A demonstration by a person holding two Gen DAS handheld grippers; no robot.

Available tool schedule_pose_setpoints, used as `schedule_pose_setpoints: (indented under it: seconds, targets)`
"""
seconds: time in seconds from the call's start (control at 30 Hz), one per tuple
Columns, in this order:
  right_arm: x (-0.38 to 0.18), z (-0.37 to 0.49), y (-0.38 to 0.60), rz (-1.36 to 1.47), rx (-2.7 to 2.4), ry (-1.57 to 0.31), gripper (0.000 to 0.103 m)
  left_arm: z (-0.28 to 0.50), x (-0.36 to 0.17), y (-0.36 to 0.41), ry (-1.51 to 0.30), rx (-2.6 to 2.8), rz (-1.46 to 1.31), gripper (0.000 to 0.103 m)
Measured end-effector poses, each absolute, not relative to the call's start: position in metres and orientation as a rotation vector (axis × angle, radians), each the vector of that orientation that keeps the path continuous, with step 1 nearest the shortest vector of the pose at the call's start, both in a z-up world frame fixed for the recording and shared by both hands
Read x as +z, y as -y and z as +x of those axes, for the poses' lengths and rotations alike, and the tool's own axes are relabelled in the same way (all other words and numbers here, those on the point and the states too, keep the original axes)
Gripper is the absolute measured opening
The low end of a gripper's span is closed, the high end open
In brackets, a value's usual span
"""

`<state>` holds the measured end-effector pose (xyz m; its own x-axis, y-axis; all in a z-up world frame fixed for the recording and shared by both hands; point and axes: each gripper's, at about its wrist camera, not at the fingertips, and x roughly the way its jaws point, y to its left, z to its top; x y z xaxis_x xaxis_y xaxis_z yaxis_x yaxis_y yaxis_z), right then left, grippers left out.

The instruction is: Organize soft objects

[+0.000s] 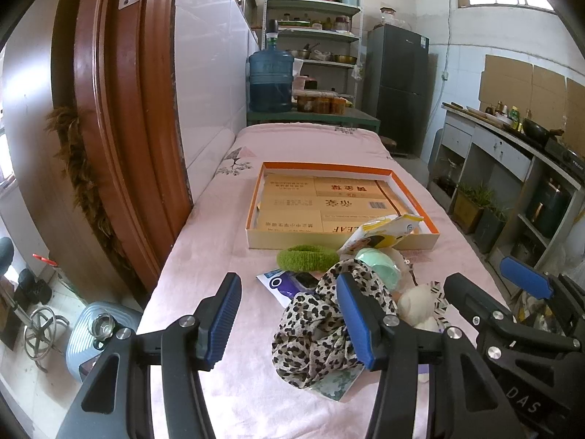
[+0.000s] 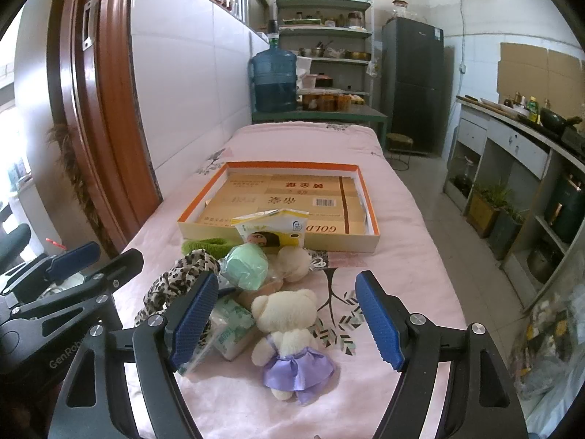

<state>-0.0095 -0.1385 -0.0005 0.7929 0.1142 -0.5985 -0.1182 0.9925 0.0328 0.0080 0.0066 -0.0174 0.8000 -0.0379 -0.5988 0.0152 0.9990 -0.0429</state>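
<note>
A pile of soft things lies on the pink-covered table (image 1: 204, 256) in front of a shallow orange-rimmed box (image 1: 256, 197) (image 2: 204, 197). In it are a leopard-print scarf (image 1: 321, 329) (image 2: 172, 278), a green fuzzy band (image 1: 307, 258) (image 2: 204, 246), a mint round pad (image 1: 376, 267) (image 2: 245, 267), a tissue pack (image 2: 234, 323) and a cream teddy bear (image 2: 287, 325) in a purple skirt. A yellow-and-white packet (image 1: 380, 234) (image 2: 274, 230) leans on the box edge. My left gripper (image 1: 289, 325) hovers open beside the scarf. My right gripper (image 2: 287, 323) is open, with the bear between its fingers, untouched.
A brown door frame (image 1: 120, 109) rises at the left of the table. A blue water jug (image 1: 270, 77) and shelves (image 1: 314, 33) stand beyond the far end, a dark fridge (image 1: 398, 84) beside them. A counter with cookware (image 1: 519, 146) runs along the right.
</note>
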Motion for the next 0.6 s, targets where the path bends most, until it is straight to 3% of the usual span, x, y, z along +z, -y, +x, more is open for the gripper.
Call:
schedule_pose_setpoints:
  seconds: [0.6]
  targets:
    - [-0.0048,-0.0092,0.1439,0.005,0.126,-0.662,0.079,0.0091,-0.0243,-0.0038,-0.655,-0.03,-0.036,0.055]
